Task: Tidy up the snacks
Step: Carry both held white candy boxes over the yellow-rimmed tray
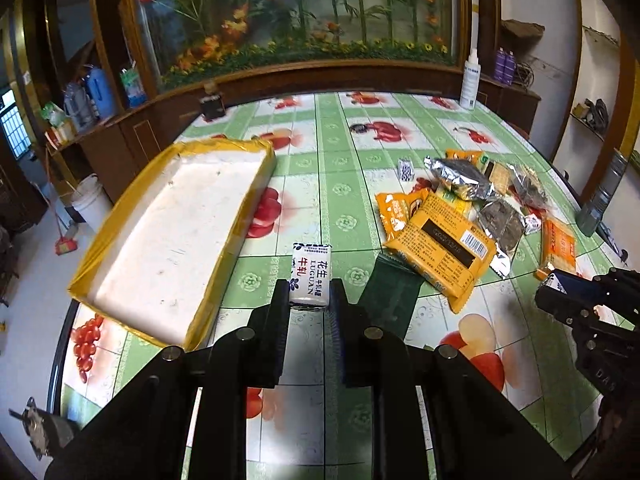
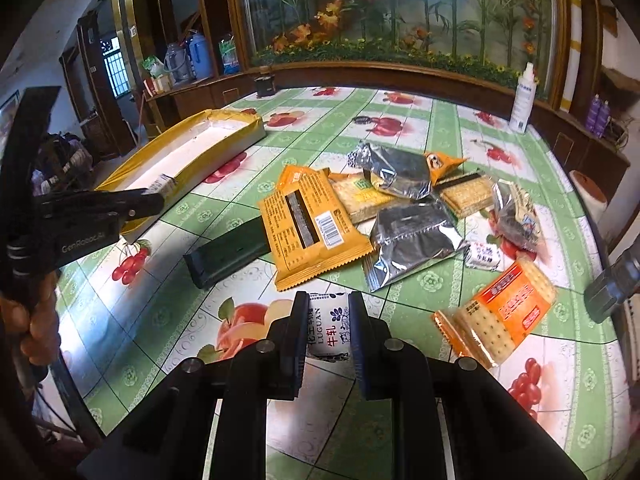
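My left gripper is shut on a small white nougat candy with blue print, held above the tablecloth just right of the white tray with yellow taped rim. My right gripper is shut on another white nougat candy above the near table. It shows at the right edge of the left wrist view. The snack pile lies ahead: an orange packet, silver packets, cracker packs and a dark green bar. The left gripper shows by the tray.
A white spray bottle stands at the far table edge, with a small dark box at the far left. Another small candy lies among the packets. A wooden cabinet with a glass plant display runs behind the table.
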The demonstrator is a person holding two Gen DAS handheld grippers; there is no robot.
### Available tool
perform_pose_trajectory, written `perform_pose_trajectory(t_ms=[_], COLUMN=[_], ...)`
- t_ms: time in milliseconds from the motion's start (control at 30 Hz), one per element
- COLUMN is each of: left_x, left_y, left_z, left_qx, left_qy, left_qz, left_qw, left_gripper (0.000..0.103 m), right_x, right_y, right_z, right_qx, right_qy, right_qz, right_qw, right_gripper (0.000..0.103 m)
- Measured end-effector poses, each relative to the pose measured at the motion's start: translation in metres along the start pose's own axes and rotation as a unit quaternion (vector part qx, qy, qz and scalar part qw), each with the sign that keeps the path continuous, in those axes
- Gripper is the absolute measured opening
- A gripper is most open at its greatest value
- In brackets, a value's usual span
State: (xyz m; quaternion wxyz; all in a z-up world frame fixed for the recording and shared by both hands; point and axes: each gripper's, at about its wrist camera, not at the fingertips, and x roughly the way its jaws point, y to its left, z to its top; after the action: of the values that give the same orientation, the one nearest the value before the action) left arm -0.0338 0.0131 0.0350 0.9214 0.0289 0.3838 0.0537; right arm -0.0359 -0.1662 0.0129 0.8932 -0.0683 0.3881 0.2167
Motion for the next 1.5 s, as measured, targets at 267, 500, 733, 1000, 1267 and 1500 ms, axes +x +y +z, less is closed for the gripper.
perform_pose_trajectory(t_ms=[267,500,733,1000,1267,1500], left_x=[-0.016,-0.021,-0.023,-0.024,-0.022,-0.020], left_y=[-0.002,0.002,0.010,0.017,0.025,0.026], left_z=[-0.003,-0.005,-0.006,-0.007,-0.009,-0.010], left_qx=[0.001,-0.006,-0.014,-0.021,-0.029,-0.031], left_qy=[-0.020,-0.021,-0.020,-0.021,-0.016,-0.010], left_qz=[0.013,0.022,0.021,0.017,0.011,0.005], left_qw=[0.9997,0.9995,0.9995,0.9994,0.9994,0.9995], left_gripper=[0.016,0.016,0.016,0.016,0.016,0.016], right_x=[-0.012,-0.019,-0.017,-0.017,-0.013,-0.008], right_y=[0.027,0.041,0.049,0.059,0.068,0.073], right_z=[0.009,0.014,0.017,0.022,0.024,0.026], right_qx=[-0.037,-0.055,-0.065,-0.080,-0.092,-0.101], right_qy=[-0.020,-0.032,-0.034,-0.034,-0.029,-0.024], right_qz=[-0.052,-0.067,-0.069,-0.077,-0.085,-0.088], right_qw=[0.998,0.996,0.995,0.993,0.992,0.991], right_gripper=[0.020,0.020,0.020,0.020,0.020,0.020])
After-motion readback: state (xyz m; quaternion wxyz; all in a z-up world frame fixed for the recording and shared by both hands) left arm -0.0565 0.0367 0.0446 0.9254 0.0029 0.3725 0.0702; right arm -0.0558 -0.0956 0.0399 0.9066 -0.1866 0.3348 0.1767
